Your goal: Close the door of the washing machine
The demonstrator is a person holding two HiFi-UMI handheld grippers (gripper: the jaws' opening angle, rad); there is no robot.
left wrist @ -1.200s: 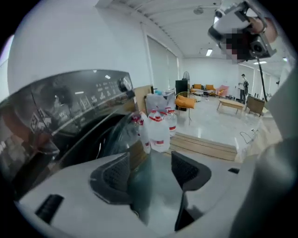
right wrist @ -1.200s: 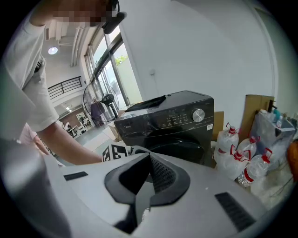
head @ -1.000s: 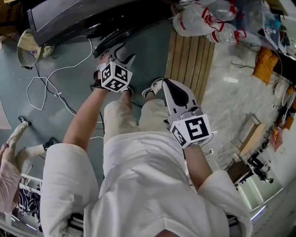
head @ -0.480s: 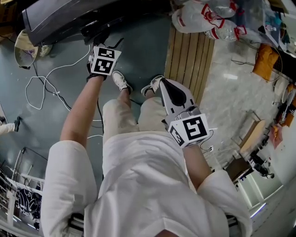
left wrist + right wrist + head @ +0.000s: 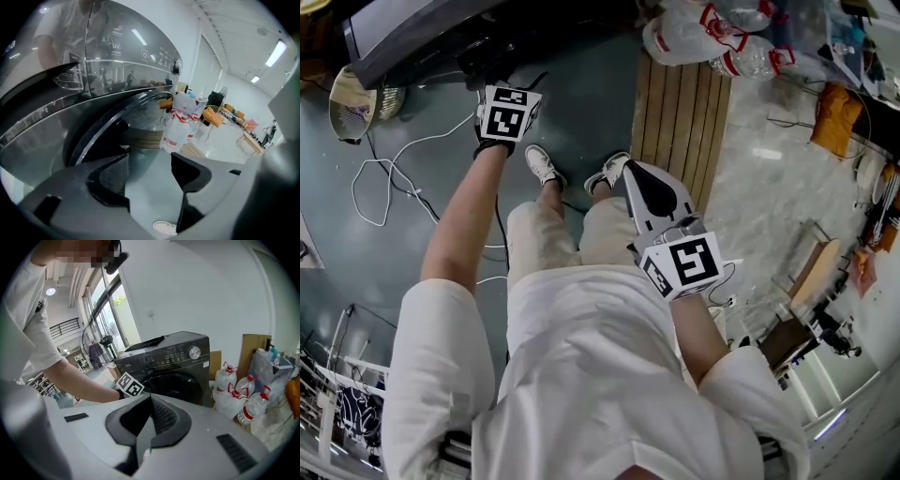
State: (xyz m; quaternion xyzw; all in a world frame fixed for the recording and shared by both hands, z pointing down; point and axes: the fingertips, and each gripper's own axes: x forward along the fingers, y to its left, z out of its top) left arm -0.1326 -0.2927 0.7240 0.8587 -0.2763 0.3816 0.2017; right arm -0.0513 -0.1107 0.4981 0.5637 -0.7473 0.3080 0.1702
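Though the door [image 5: 108, 117] is cut off, left gripper [image 5: 150, 161] jaws have just widened, empty; right gripper [image 5: 150, 399] jaws meet.

- Big open lab or test hall, not a home.
- Washer [image 5: 174, 367] on bare floor [image 5: 581, 103] among loose cables [image 5: 394, 155] and water bottles [image 5: 712, 37].
- Strip lights [image 5: 275, 52] and orange chairs [image 5: 213, 117] beyond.

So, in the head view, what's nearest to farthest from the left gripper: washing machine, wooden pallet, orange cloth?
1. Washing machine, top left, right at the left gripper, whose empty jaws have just been opening.
2. Wooden pallet, to the right.
3. Orange cloth, far right.
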